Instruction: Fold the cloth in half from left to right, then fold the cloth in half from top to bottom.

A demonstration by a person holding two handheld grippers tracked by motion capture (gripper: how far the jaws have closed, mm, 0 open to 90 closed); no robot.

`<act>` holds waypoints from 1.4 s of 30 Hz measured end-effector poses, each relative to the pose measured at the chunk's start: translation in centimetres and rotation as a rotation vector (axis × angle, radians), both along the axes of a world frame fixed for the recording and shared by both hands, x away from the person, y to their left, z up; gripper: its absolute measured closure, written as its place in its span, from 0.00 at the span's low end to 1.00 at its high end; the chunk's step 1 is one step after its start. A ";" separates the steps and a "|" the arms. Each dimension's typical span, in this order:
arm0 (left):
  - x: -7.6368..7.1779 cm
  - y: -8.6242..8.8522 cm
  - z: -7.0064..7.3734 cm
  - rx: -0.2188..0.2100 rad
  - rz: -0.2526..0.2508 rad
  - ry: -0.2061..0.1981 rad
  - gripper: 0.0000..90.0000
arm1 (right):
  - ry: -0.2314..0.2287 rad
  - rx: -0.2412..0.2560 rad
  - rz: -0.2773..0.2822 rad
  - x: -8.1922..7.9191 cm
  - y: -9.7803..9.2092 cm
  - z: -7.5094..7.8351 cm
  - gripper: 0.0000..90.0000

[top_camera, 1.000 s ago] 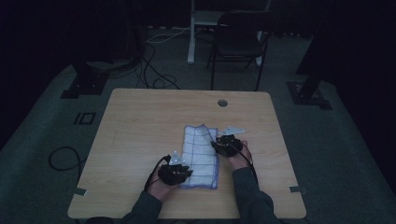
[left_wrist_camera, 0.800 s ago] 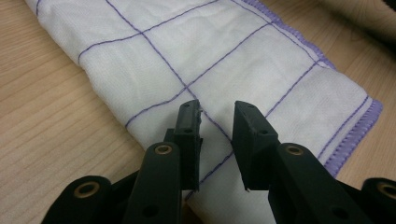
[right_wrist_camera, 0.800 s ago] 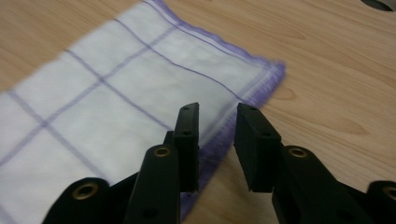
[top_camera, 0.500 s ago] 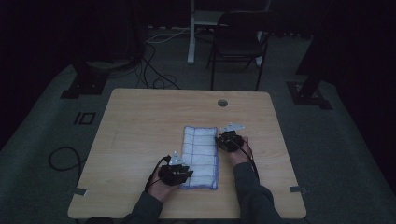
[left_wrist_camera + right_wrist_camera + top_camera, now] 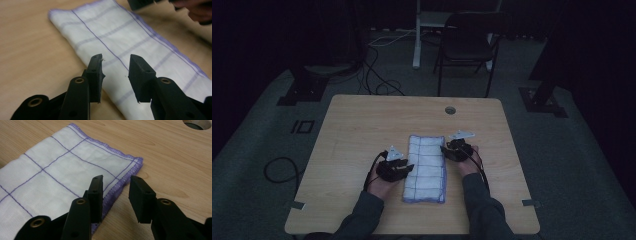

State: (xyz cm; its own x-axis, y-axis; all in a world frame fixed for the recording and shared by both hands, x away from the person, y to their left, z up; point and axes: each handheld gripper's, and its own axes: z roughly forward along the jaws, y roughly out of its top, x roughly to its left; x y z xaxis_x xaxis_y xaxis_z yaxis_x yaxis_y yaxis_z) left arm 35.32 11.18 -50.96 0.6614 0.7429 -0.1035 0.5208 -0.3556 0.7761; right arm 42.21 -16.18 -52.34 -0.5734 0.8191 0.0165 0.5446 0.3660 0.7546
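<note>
Both held apart, empty: my left gripper point(image 5: 115, 66) over the folded white cloth point(image 5: 427, 166) at mid-table, my right gripper point(image 5: 115, 187) astride its purple-stitched edge. No legible writing.

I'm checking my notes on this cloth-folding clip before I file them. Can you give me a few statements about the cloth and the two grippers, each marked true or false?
1. The cloth lies folded into a long strip on the table. True.
2. The left gripper is shut on the cloth. False: its jaws stand open above it.
3. The right gripper is open at the cloth's purple-stitched edge. True.
4. The cloth is plain white. False: it has purple grid lines.
5. The cloth covers the table's round hole. False: the hole lies beyond it, uncovered.
</note>
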 end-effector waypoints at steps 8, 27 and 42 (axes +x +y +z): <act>2.4 0.7 0.7 -0.024 0.033 -0.033 0.69 | 0.003 0.005 0.004 0.0 0.0 0.0 0.70; 8.0 -0.1 -0.5 0.000 0.126 -0.024 0.65 | 0.003 0.022 -0.007 0.3 -0.1 0.0 0.71; 10.6 -1.7 -2.8 0.041 0.177 0.029 0.64 | 0.014 0.032 -0.002 1.1 0.7 0.1 0.71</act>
State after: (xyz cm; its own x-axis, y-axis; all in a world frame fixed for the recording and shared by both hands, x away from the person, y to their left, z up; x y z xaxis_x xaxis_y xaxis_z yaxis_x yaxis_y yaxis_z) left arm 45.93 9.48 -53.80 0.5173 0.8513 -0.0877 0.5996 -0.2875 0.7469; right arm 43.27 -15.51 -52.25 -0.5715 0.8190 0.0510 0.5557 0.3406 0.7585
